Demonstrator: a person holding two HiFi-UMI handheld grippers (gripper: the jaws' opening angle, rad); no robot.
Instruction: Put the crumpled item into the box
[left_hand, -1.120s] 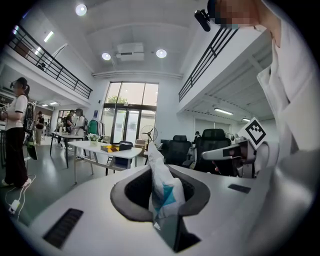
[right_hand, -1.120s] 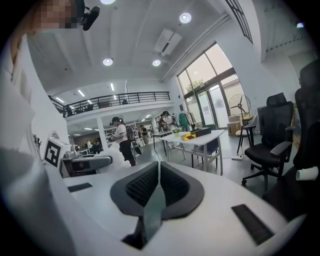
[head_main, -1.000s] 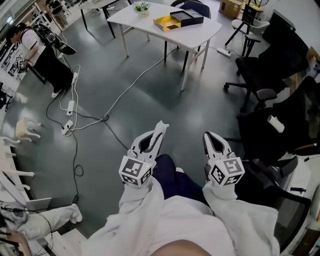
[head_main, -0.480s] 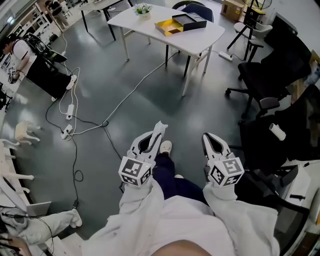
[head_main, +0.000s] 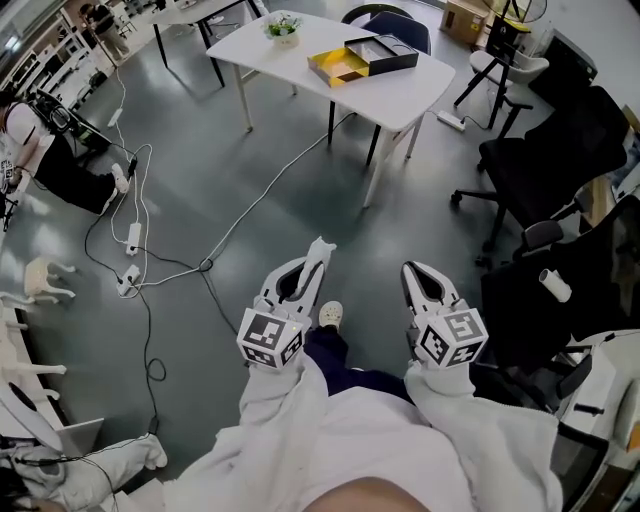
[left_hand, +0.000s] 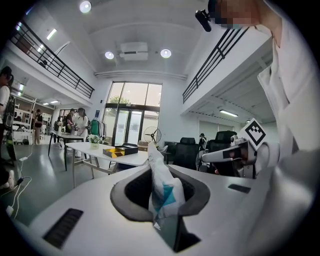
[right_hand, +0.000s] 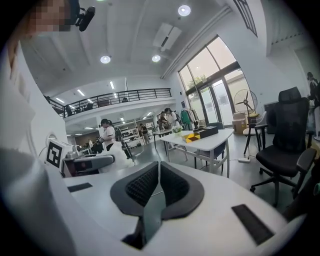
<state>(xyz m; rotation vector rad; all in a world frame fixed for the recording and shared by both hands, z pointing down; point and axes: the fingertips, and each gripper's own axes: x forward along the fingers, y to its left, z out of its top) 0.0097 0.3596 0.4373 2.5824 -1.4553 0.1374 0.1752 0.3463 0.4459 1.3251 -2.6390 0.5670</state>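
Left hand-held gripper (head_main: 314, 262) is clamped on the crumpled wrapper (left_hand: 161, 187), held upright, apparently for carrying to the open box (head_main: 362, 55) on the distant desk (head_main: 405, 90). The right hand-held gripper (head_main: 411, 273), jaws together, holds nothing.

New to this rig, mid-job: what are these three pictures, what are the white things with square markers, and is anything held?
No robot: a person holds a two-fingered gripper in each hand. The head view looks down from the person's head; the other two views ride on the grippers. The left gripper is shut on the crumpled item, white with a teal patch. The right gripper is shut and empty. On the white table ahead lies the open yellow-and-black box.
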